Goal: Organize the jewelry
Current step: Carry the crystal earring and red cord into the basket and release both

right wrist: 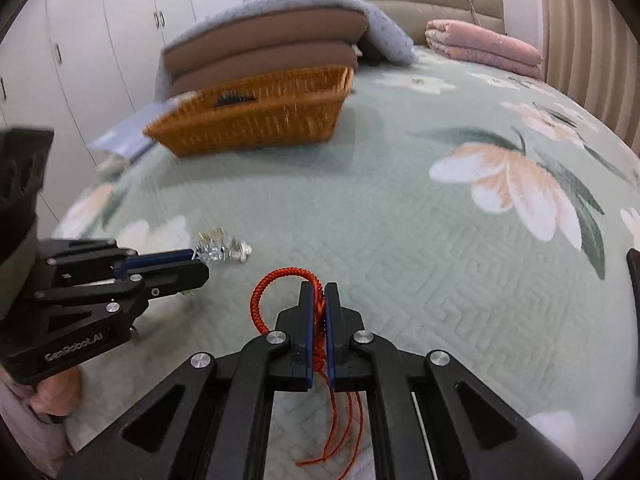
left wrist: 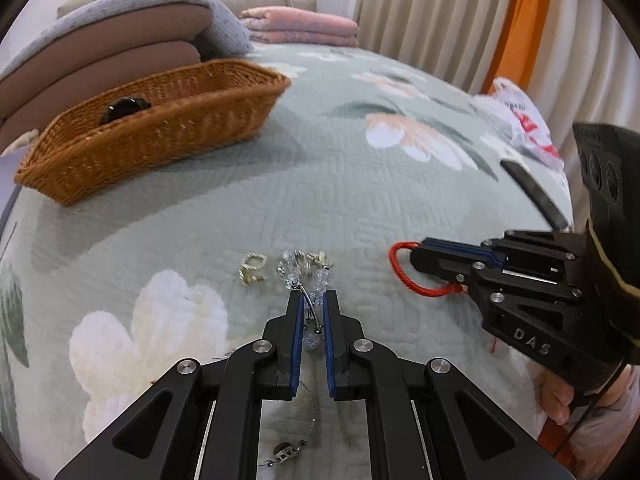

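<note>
You are holding the left tongs [left wrist: 311, 300] closed on a clear beaded bracelet [left wrist: 310, 292], its beads and wire clasp sitting between the blue pads just above the bed quilt [left wrist: 340, 184]. Your right tongs [right wrist: 319, 292] are pinching a red cord bracelet [right wrist: 276, 284], its loop curling out to the left and loose ends trailing below the pads. Small gold pieces [left wrist: 251, 267] are lying on the quilt just past the beads. Farther back, a wicker basket [left wrist: 160, 136] is resting on the bed, with a dark round item [left wrist: 125, 107] inside it.
</note>
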Demonstrator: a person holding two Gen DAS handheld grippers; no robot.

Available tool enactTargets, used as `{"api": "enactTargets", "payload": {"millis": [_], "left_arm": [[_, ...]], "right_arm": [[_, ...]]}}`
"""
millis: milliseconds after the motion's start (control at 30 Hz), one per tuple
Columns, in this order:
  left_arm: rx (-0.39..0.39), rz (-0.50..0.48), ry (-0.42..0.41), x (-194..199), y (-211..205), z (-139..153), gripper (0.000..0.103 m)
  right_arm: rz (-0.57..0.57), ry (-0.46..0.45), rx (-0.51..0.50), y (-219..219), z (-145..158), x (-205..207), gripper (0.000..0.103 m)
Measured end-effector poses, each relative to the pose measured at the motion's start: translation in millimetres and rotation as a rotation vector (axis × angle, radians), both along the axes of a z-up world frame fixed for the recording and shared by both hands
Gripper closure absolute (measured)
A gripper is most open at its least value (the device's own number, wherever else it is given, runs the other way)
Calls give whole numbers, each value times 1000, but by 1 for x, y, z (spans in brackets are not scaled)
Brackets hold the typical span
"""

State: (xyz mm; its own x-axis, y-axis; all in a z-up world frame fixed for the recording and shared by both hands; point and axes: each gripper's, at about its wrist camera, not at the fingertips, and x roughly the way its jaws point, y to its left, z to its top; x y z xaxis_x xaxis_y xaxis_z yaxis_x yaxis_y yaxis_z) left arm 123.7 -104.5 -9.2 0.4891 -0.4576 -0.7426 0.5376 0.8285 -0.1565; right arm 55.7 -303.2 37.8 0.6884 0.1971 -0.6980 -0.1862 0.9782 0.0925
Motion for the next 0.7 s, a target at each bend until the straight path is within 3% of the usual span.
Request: {"api": "enactTargets", "payload": {"millis": [233,467,700], "left_arm": [[-86,93,-97,-7,26,30,94],[-130,235,-197,1,57,69,94],[-223,311,-211,72,90,110,94]], "right_arm": [[28,-130,24,13,54,5,97],[83,-232,14,47,94,39,97],[102,-288,42,71,112,112,97]]}}
